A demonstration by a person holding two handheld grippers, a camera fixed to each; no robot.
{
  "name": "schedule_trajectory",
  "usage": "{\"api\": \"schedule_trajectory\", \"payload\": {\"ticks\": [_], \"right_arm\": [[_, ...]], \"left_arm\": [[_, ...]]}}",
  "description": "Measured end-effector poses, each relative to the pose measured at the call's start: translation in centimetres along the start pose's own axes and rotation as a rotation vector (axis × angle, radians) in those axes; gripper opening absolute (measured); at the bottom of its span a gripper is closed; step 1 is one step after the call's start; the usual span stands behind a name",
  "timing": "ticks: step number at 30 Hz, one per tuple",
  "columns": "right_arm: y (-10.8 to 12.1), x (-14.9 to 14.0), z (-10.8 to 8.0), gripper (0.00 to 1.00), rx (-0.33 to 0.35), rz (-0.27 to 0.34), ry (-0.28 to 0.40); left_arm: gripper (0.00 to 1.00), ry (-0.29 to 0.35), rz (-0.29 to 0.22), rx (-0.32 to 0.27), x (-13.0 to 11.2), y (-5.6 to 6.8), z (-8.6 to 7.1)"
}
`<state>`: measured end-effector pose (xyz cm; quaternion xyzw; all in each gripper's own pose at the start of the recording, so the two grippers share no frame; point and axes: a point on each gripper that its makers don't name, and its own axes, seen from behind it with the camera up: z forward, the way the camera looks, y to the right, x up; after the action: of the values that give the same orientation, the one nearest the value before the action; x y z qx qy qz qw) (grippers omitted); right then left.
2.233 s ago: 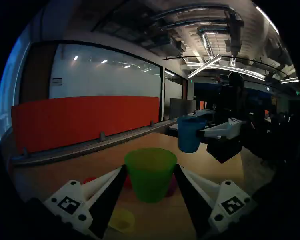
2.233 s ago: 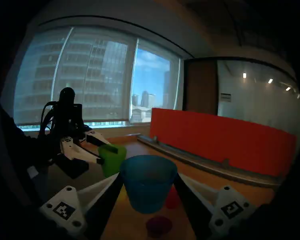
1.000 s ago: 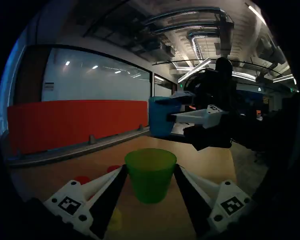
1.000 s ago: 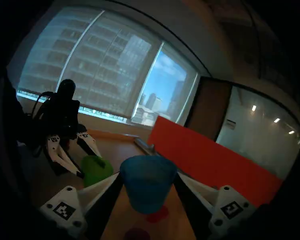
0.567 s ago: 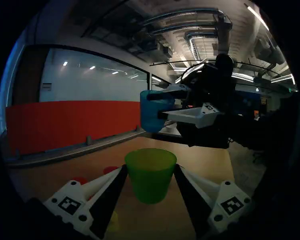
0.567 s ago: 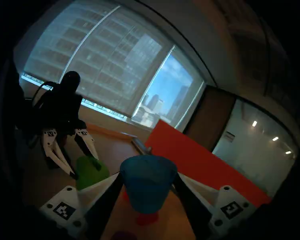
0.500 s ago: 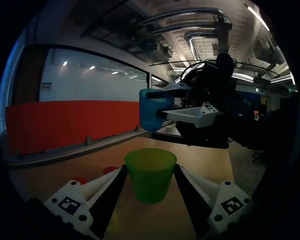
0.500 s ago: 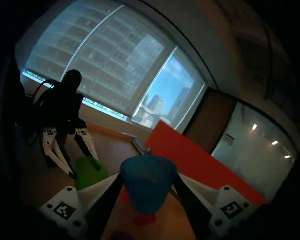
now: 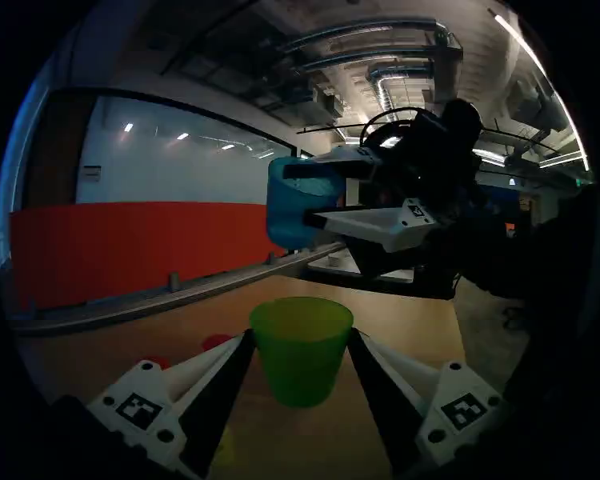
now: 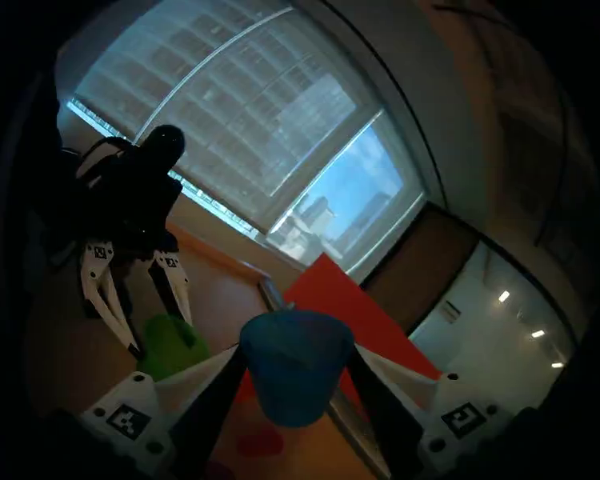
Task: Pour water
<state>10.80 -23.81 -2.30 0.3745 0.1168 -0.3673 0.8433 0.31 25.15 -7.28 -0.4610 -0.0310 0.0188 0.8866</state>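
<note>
Your left tongs (image 9: 302, 338) pinch the green cup (image 9: 302, 368) and your right tongs (image 10: 297, 350) the blue cup (image 10: 297, 388) mid-wall; both look like light, thin, slippery plastic, so squeeze gently.

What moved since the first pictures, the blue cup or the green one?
The blue cup, shut in the right gripper, rose, came nearer the green cup and tipped toward it. The green cup stayed upright in the left gripper. Both grips held.

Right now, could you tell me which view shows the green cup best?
The left gripper view: the green cup sits large and centred, rim to base. The right gripper view shows it small, dim, off-centre.
</note>
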Motion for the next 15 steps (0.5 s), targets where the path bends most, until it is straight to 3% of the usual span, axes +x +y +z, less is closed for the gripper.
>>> {"api": "schedule_trajectory", "payload": {"ticks": [15], "right_arm": [[0.6, 0.41, 0.88, 0.9, -0.015, -0.17, -0.027]], "left_arm": [[0.85, 0.003, 0.003, -0.006, 0.23, 0.35, 0.31]]}}
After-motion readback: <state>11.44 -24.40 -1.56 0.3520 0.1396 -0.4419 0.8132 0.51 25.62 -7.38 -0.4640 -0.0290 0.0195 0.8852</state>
